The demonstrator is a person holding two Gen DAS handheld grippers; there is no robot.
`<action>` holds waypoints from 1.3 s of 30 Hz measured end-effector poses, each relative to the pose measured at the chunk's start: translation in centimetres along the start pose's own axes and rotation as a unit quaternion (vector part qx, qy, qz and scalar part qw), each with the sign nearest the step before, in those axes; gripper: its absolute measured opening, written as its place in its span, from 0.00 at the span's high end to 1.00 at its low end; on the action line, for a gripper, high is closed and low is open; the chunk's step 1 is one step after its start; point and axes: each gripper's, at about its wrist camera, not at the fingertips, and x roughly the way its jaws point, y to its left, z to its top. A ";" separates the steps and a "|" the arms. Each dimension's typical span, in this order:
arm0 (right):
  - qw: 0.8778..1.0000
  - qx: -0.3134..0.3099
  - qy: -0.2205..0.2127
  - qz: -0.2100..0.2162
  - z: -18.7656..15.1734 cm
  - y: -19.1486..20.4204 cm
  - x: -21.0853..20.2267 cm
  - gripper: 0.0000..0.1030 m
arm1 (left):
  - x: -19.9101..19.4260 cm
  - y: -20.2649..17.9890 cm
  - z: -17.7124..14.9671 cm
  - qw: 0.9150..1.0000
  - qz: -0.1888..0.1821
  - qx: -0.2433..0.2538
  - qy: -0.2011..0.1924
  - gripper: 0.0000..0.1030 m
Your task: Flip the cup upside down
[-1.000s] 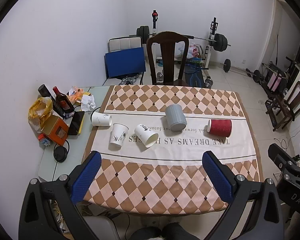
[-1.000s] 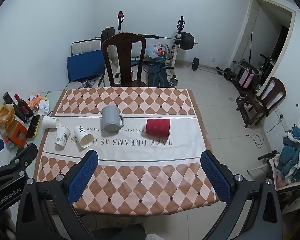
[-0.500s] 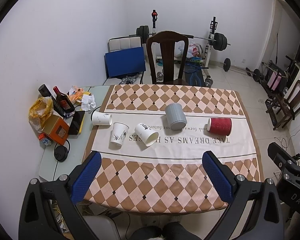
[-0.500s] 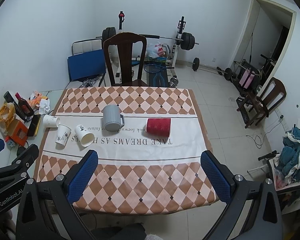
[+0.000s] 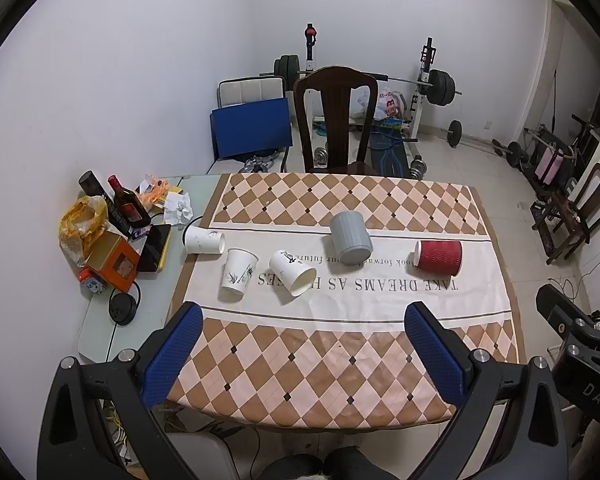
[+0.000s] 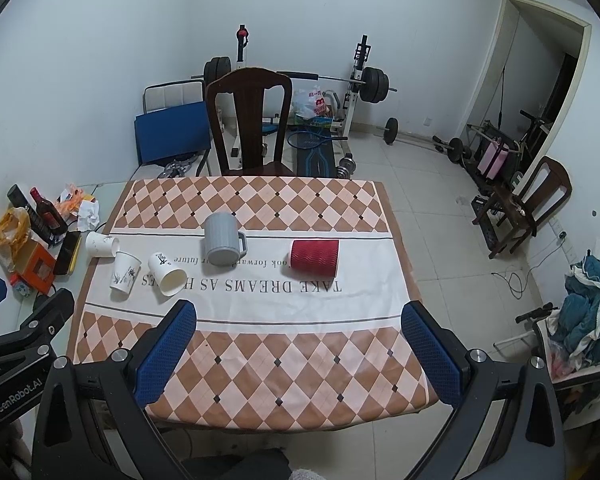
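Note:
Several cups lie on a checked tablecloth point(image 5: 340, 360). A red ribbed cup point(image 5: 438, 258) point(image 6: 315, 258) lies on its side at the right. A grey mug point(image 5: 351, 237) point(image 6: 223, 239) stands mouth down in the middle. A white paper cup point(image 5: 292, 272) point(image 6: 166, 273) lies tipped on its side. Another white cup point(image 5: 239, 271) point(image 6: 125, 271) stands upside down. A third white cup point(image 5: 204, 240) point(image 6: 102, 244) lies on its side at the cloth's left edge. My left gripper point(image 5: 304, 354) and right gripper point(image 6: 300, 350) are both open and empty, high above the table's near edge.
A side table point(image 5: 100, 332) at the left holds bottles point(image 5: 128, 205), an orange box point(image 5: 114, 262), a yellow bag and a black round object. A dark wooden chair point(image 5: 336, 120) stands behind the table. Weight equipment point(image 5: 428, 88) fills the back of the room.
Both views have drawn back and up a little, so the table looks slightly smaller. The cups have not moved.

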 end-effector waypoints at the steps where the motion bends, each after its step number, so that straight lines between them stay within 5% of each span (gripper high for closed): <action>1: 1.000 0.000 -0.001 0.000 0.0 -0.1 -0.1 0.00 | -0.1 0.0 0.0 1.000 0.000 0.000 0.000 0.00; 39: 1.000 0.002 0.006 0.005 0.2 -0.9 -0.7 0.00 | -0.2 0.0 -0.1 1.000 0.000 0.000 0.001 0.00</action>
